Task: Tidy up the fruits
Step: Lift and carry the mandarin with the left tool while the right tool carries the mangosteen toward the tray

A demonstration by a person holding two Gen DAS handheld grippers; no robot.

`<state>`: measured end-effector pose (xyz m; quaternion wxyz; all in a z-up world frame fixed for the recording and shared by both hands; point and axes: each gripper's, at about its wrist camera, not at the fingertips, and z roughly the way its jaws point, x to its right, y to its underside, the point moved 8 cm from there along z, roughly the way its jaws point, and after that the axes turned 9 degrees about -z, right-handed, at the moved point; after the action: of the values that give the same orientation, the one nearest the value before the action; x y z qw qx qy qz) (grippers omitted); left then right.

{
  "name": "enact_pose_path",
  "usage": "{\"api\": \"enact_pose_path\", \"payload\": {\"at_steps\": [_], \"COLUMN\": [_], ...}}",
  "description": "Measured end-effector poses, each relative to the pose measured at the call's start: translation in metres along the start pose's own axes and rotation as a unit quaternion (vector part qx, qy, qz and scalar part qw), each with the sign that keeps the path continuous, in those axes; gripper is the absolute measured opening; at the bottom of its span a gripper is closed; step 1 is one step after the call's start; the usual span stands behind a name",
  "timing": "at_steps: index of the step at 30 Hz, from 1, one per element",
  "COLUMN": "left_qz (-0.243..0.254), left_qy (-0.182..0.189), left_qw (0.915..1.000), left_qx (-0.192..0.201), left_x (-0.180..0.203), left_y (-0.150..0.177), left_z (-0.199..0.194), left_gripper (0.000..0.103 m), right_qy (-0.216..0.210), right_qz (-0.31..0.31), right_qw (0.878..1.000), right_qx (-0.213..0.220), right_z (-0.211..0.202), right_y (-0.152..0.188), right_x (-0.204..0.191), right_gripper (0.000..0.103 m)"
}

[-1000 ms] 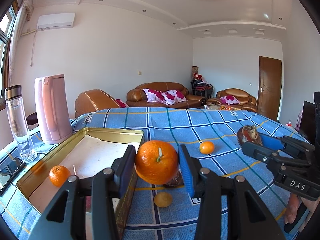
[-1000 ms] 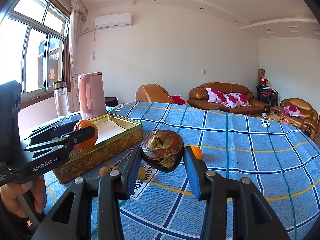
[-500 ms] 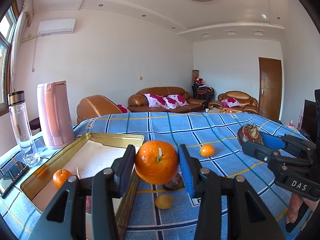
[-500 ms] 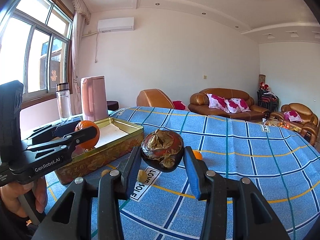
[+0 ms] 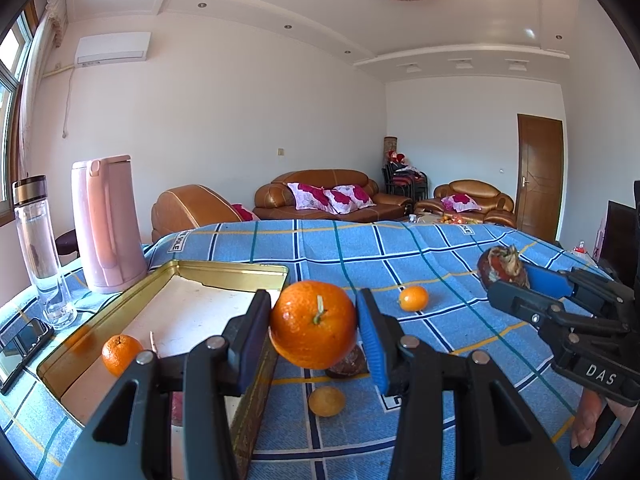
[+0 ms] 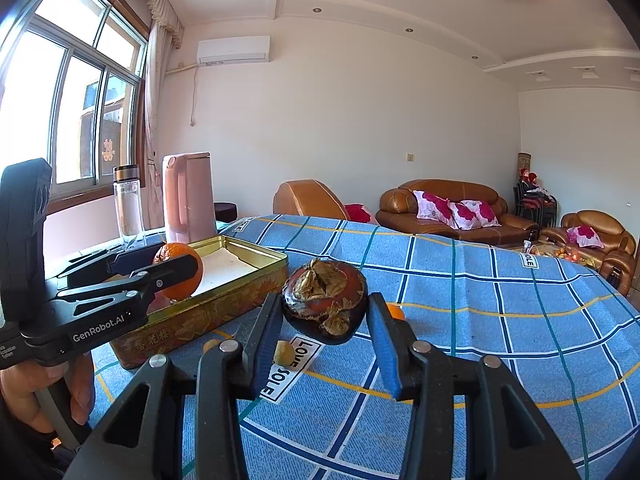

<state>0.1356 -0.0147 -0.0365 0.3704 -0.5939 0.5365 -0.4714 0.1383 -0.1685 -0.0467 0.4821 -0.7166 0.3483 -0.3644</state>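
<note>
My left gripper (image 5: 314, 326) is shut on a large orange (image 5: 313, 323) and holds it above the right rim of a gold tin tray (image 5: 224, 270). A small orange (image 5: 121, 353) lies in the tray. My right gripper (image 6: 325, 306) is shut on a dark mangosteen (image 6: 325, 299), held above the blue checked cloth, right of the tray (image 6: 208, 316). In the left wrist view the mangosteen (image 5: 500, 268) is at the far right. On the cloth lie a small orange (image 5: 413, 298), a yellowish fruit (image 5: 326, 401) and a dark fruit (image 5: 347, 366).
A pink kettle (image 5: 107, 226) and a clear bottle (image 5: 38, 248) stand left of the tray. A phone (image 5: 20, 346) lies at the table's left edge. Sofas stand beyond the table.
Both grippers have risen slightly with their fruits still held; the table looks lower in both views. No fruit on the cloth or in the tray has moved.
</note>
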Motion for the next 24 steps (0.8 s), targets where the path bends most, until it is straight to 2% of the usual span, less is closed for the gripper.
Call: {"api": "enact_pose_path", "payload": {"at_steps": [14, 24], "left_qz": [-0.002, -0.012], "left_qy": [0.005, -0.005], "left_qw": [1.0000, 0.9998], "left_qx": [-0.008, -0.014], "left_x": [-0.002, -0.020], "left_y": [0.003, 0.001], "left_z": [0.003, 0.004], "left_gripper": [0.045, 0.045], "right_qy": [-0.004, -0.020], "right_qz": [-0.007, -0.016], "right_qw": [1.000, 1.000], "right_qx": [0.000, -0.003], "right_z": [0.000, 0.010], "right_y": [-0.002, -0.006], "right_x": [-0.005, -0.021], "right_gripper": [0.045, 0.045]}}
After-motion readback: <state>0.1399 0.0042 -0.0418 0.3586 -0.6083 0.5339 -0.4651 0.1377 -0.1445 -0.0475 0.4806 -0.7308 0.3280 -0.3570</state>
